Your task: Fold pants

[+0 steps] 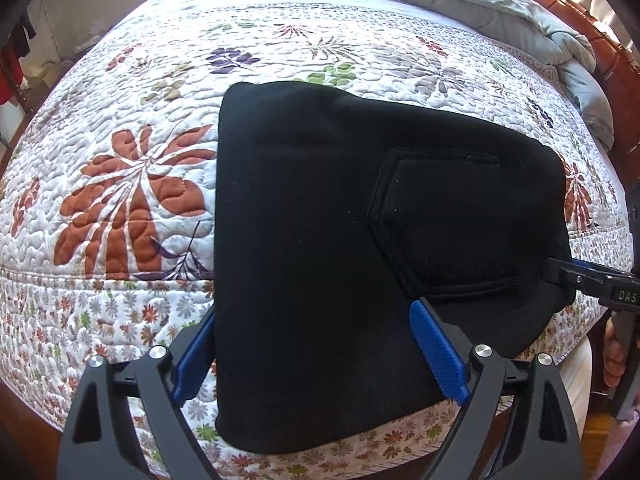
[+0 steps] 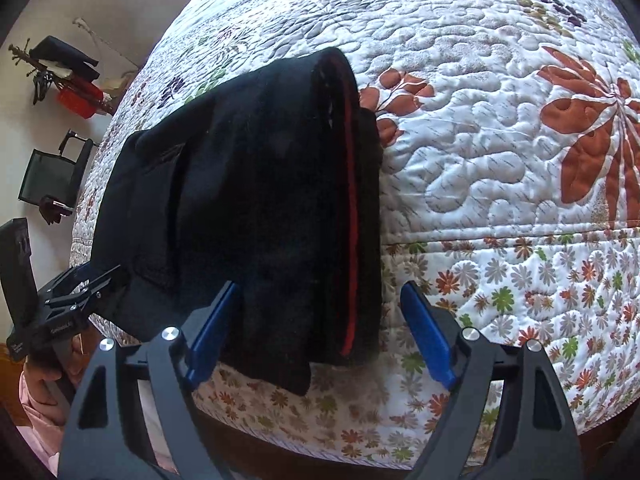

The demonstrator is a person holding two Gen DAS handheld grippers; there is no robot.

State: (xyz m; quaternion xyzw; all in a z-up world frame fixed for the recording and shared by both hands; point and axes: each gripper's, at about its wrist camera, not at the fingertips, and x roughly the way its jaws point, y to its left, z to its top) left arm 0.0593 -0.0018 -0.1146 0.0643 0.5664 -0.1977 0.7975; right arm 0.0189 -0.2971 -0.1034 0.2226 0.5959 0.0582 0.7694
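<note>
Pants (image 1: 320,240) lie folded between both gaping claws, left claw (image 1: 316,344) and right claw (image 2: 320,320).

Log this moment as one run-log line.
pants: folded on quilt | left gripper: open, astride the pants | right gripper: open

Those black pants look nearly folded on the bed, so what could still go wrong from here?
The folded black pants hang partly over the edge of the floral quilt, so a nudge might slide them off. Both the left hand-held gripper and the right hand-held gripper are open around the bundle; pulling away carelessly could snag cloth. The stacked layers with the red stripe look uneven and might spring open.
</note>
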